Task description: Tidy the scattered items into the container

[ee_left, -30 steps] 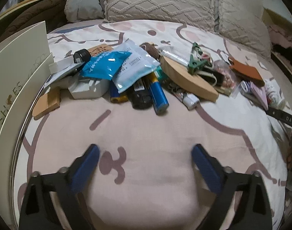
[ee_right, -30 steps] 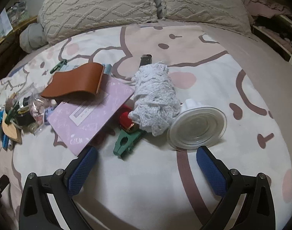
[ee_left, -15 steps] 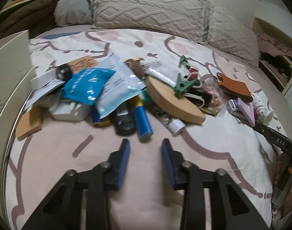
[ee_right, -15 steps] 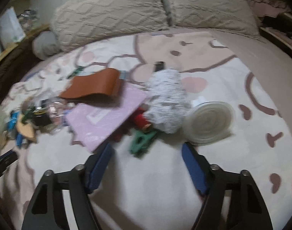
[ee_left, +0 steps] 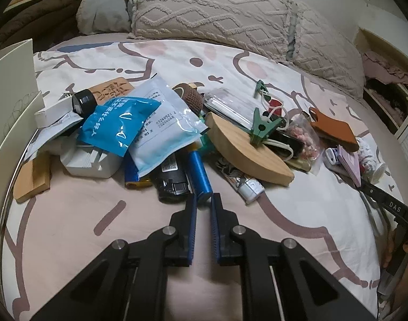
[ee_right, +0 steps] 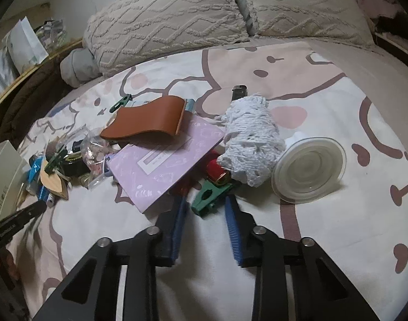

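**Both grippers drawn in at the edge of the clutter on the bed**

A bed with a pink-and-white cartoon-print sheet (ee_left: 297,214) and two knitted beige pillows (ee_left: 209,18) carried the scattered items in two heaps. A pale box (ee_left: 11,85), the likely container, stood at the sheet's left edge.

The left gripper (ee_left: 203,200) had just been closing, its blue pads narrowed around the near end of a blue cylindrical tube (ee_left: 200,172); whether they pressed on it could not be told. Behind the tube lay a blue foil pouch (ee_left: 118,125), a white sachet (ee_left: 161,131), a black battery-like block (ee_left: 170,182), a curved wooden piece (ee_left: 246,149) and a green clip (ee_left: 261,129).

The right gripper (ee_right: 205,200) had also just been closing, its fingers either side of a second green clip (ee_right: 209,195), without clear contact. Beside that clip were a lilac notebook (ee_right: 163,160), a brown leather case (ee_right: 147,121), a white crocheted roll (ee_right: 250,136) and a clear plastic lid (ee_right: 309,169).
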`<state>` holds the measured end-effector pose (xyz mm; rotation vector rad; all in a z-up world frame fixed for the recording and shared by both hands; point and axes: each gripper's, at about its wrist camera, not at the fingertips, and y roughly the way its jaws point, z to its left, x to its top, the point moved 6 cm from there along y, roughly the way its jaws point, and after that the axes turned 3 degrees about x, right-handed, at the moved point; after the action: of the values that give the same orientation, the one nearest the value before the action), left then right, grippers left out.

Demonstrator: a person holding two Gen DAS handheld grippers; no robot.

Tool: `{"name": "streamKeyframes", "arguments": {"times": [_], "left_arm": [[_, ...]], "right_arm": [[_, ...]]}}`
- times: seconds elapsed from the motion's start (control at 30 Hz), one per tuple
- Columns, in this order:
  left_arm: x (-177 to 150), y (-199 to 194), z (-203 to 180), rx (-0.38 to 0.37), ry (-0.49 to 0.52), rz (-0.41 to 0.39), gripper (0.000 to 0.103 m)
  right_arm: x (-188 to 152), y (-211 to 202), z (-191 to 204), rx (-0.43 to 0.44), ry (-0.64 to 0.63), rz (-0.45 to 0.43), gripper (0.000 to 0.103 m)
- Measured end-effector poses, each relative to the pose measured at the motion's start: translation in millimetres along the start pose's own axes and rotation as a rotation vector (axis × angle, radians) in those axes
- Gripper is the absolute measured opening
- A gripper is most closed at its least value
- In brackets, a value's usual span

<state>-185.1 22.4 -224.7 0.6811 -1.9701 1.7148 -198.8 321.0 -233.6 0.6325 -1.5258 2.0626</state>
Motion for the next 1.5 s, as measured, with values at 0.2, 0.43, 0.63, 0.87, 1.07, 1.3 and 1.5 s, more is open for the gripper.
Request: {"name": "streamKeyframes", "arguments": {"times": [0.2, 0.43, 0.63, 0.87, 1.07, 1.3, 1.5], "left_arm": [[0.7, -4.3, -2.2, 0.002, 0.018, -0.015, 0.002], [-2.0, -10.1, -0.9, -0.022, -0.003, -0.011, 0.001], [-8.3, -15.5, -5.8, -0.031, 0.01, -0.004, 0.001], [-11.1, -16.2, -3.6, 0.0, 0.023, -0.004, 0.001], [-13.9, -9.9, 6.9, 0.0, -0.019, 0.025, 0.001], [-11.2, -3.8, 5.9, 0.018, -0.007, 0.028, 0.002], [-8.1, 1.2, 8.3, 0.024, -0.017, 0.032, 0.002]], "right_arm": [[-1.0, -2.7, 1.8, 0.001, -0.011, -0.014, 0.023], [-5.2, -9.3, 2.8, 0.033, 0.006, -0.021, 0.019], [-10.0, -13.8, 4.6, 0.052, 0.015, -0.019, 0.019], [-17.3, -21.3, 8.1, 0.072, 0.022, -0.014, 0.019], [-23.5, -26.9, 11.4, 0.081, 0.025, -0.006, 0.019], [-35.0, -37.6, 15.7, 0.121, 0.033, -0.004, 0.019], [-42.4, -46.6, 20.3, 0.155, 0.032, -0.003, 0.019]]}}
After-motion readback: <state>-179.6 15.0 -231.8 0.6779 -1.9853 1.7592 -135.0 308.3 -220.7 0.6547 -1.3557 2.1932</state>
